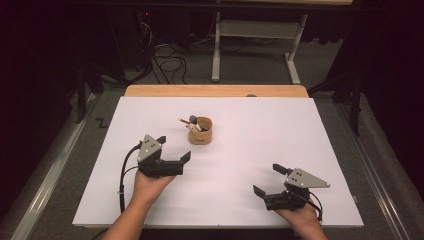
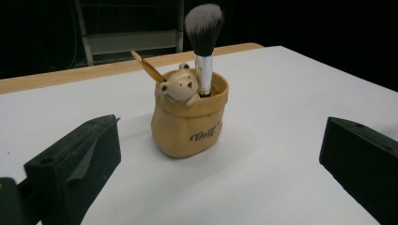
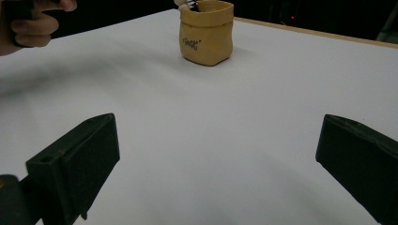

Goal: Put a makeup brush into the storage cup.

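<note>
Standing on table (image 1: 250, 200): one pot (image 1: 200, 131), one brush (image 2: 203, 28); two grippers, left gripper (image 1: 175, 147), right gripper (image 1: 266, 179), fingers spread, empty.

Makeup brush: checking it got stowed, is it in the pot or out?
In: the makeup brush stands bristles-up inside the tan pot, beside a wooden stick.

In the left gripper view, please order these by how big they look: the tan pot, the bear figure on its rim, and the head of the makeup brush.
1. tan pot
2. brush head and bear figure: these look about alike, so I would not rank them.
</note>
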A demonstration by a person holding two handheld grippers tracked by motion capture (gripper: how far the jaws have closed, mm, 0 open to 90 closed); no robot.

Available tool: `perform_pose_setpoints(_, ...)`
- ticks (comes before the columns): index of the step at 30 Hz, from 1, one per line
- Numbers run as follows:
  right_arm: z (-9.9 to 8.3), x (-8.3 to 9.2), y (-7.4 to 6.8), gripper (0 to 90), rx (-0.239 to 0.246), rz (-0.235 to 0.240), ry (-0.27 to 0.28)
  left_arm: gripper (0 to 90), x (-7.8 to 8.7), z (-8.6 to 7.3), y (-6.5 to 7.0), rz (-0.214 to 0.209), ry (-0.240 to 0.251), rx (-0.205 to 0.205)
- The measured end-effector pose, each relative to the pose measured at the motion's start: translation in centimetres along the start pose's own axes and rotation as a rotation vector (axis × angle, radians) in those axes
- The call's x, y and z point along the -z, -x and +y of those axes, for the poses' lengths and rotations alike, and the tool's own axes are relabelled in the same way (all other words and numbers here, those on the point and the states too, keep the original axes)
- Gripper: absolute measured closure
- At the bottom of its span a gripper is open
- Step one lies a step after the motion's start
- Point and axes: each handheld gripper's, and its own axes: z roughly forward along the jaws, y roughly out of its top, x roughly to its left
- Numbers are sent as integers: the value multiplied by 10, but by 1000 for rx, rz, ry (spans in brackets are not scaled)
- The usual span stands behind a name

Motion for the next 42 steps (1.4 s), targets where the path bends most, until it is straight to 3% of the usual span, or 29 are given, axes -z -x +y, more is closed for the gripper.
perform_pose_setpoints(8,2,4,3,6,-5,-7,17,1,31,-17,3,-14,6,-14)
perform_pose_setpoints(12,4,8,6,6,-14,-16,30,1,45,-26,2,0,3,-38)
perform_pose_setpoints(16,7,15,12,3,-23,-35,55,1,53,-36,-3,-5,17,-1)
perform_pose_setpoints(20,9,23,16,2,-42,-51,76,1,59,-42,-2,8,31,-37)
perform_pose_setpoints(22,10,26,19,2,-42,-60,87,1,61,-43,-3,9,24,-44)
perform_pose_setpoints(30,10,34,27,2,-59,-89,105,3,63,-47,-13,-6,9,3)
perform_pose_setpoints(37,9,33,28,2,-65,-97,104,3,61,-48,-10,-5,0,-23)
perform_pose_setpoints(42,9,35,29,3,-68,-101,108,3,60,-48,-10,-7,-4,-17)
